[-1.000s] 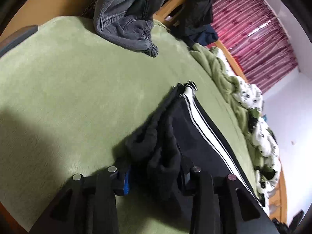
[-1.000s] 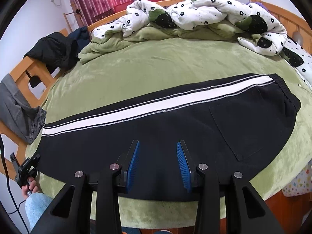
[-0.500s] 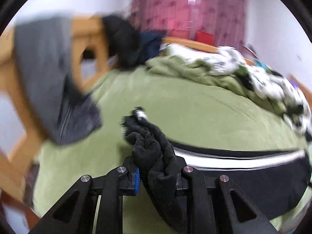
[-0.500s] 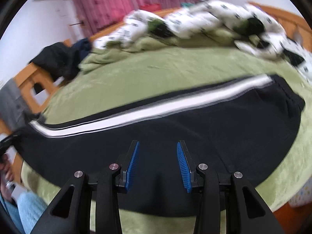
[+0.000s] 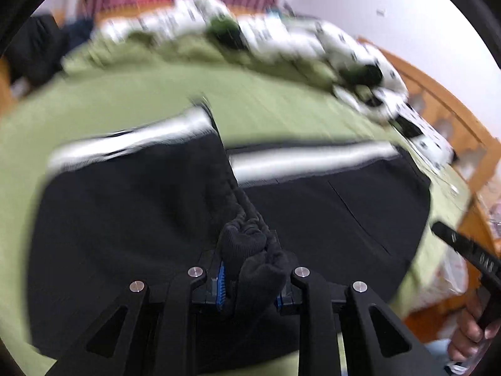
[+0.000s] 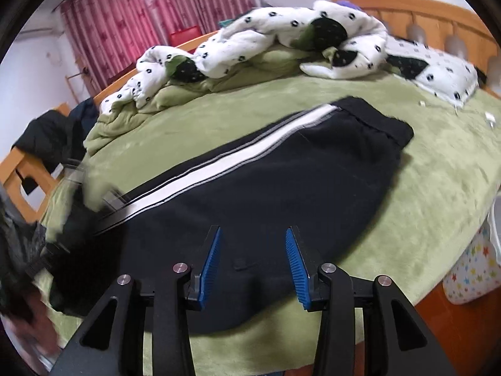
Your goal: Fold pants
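Black pants (image 6: 266, 188) with a white side stripe (image 6: 219, 169) lie across a green bed. My left gripper (image 5: 250, 282) is shut on the bunched cuff end of the pants (image 5: 250, 250) and holds it over the middle of the pants, so the leg part (image 5: 131, 206) lies doubled over the waist part (image 5: 344, 206). The left wrist view is blurred. My right gripper (image 6: 252, 266) is open and empty, its blue pads (image 6: 211, 263) just above the near edge of the pants. The left gripper shows as a dark blur at the left of the right wrist view (image 6: 75, 219).
A white spotted quilt (image 6: 266, 40) and a green blanket (image 6: 131, 116) are piled at the far side of the bed. A wooden headboard (image 6: 422, 15) stands at the right. Dark clothes (image 6: 47, 138) hang on the wooden frame at the left. Red curtains (image 6: 150, 15) hang behind.
My left gripper has carried the cuff end from the far left end of the bed over the pants toward the waist, doubling the legs. My right gripper stayed open and turned slightly right.
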`<state>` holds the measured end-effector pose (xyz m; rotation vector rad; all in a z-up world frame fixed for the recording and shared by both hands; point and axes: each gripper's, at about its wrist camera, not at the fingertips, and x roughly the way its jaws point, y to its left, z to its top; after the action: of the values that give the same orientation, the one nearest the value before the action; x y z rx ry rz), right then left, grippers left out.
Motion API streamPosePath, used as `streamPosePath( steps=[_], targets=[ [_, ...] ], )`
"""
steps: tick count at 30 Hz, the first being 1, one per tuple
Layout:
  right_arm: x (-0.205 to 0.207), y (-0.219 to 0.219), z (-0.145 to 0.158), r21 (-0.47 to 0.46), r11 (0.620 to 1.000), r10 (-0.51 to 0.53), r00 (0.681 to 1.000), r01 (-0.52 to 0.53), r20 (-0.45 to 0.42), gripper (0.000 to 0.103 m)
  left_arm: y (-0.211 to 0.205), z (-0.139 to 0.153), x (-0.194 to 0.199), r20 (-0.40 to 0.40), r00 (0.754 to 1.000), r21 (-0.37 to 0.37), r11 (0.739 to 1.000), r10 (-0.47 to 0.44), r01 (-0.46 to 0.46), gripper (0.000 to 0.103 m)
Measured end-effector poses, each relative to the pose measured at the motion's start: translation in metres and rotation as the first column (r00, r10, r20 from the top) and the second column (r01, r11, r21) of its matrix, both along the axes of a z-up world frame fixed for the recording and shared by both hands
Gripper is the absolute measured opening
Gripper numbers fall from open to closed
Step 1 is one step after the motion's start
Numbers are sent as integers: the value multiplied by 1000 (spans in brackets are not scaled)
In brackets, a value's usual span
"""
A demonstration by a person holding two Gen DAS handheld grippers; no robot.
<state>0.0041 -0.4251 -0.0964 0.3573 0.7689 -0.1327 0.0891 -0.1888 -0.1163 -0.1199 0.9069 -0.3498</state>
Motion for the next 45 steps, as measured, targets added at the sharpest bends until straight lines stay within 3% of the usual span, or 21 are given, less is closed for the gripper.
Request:
streamPosePath(
  steps=[2,4,6,8,11,13,16,22,23,24,26,28,29,32,34,36,37,38,39,41,45],
  targets=[
    [1,-4,-3,34,999,-10,1000,10,-4,42,-5,-13,-11,-47,999,12,1000,-25,26,24],
    [3,-2,-5,50,999,0,1000,1,-13,42,-1,-11,-24,-44,998,24,998,-55,56,32],
    [6,8,-5,49,998,27,1000,-26,-13,42,19,0,-40,-38,996,-35,996,-85,83,55],
    [10,22,-2,49,997,56,998,-56,-9,42,43,13,-53,-6,998,-91,994,-69,68,71],
    [18,46,1,69,990,123,992,-122,0,42,84,31,-74,71,997,-70,997,-16,21,73],
    [25,65,2,93,981,172,985,-171,1,42,113,34,-79,88,994,14,997,71,-73,74],
    [38,99,-1,150,955,259,966,-256,-3,42,157,28,-84,83,978,122,972,190,-199,74],
    [49,167,-22,127,918,386,920,-376,-69,38,233,14,-82,28,942,64,940,335,-336,74],
    [51,178,-28,117,909,411,906,-400,-102,16,239,11,-80,17,936,57,934,351,-352,74],
    [52,185,-32,103,904,426,896,-416,-124,8,244,9,-79,5,932,43,931,362,-362,74],
    [46,188,-27,57,905,425,900,-421,-101,7,251,7,-77,-11,929,21,929,370,-370,74],
    [33,175,-11,133,888,444,896,-440,1,7,253,8,-77,-1,931,13,931,365,-365,74],
    [28,168,-6,170,881,446,895,-441,11,7,251,8,-75,1,932,16,932,363,-363,74],
    [25,169,-28,167,883,459,883,-439,-102,7,254,5,-71,-13,935,20,935,354,-354,74],
    [30,174,-52,175,884,463,863,-434,-201,9,255,4,-69,-22,938,13,938,346,-346,74],
    [33,172,-51,190,883,462,867,-429,-190,17,257,4,-70,-17,936,15,936,351,-351,74],
    [35,169,-45,181,887,453,877,-425,-160,24,258,4,-69,-14,934,20,934,356,-356,74],
    [39,167,-39,160,895,439,887,-416,-145,43,258,3,-69,-16,933,22,933,360,-359,74],
    [45,166,-34,133,905,420,898,-404,-133,56,259,2,-67,-23,932,20,932,362,-362,74],
    [64,164,-28,102,918,394,911,-383,-123,56,263,0,-65,-38,929,8,930,367,-367,74],
    [114,175,-45,121,923,383,903,-365,-194,56,267,1,-65,-23,920,-6,920,392,-392,74]
  ],
)
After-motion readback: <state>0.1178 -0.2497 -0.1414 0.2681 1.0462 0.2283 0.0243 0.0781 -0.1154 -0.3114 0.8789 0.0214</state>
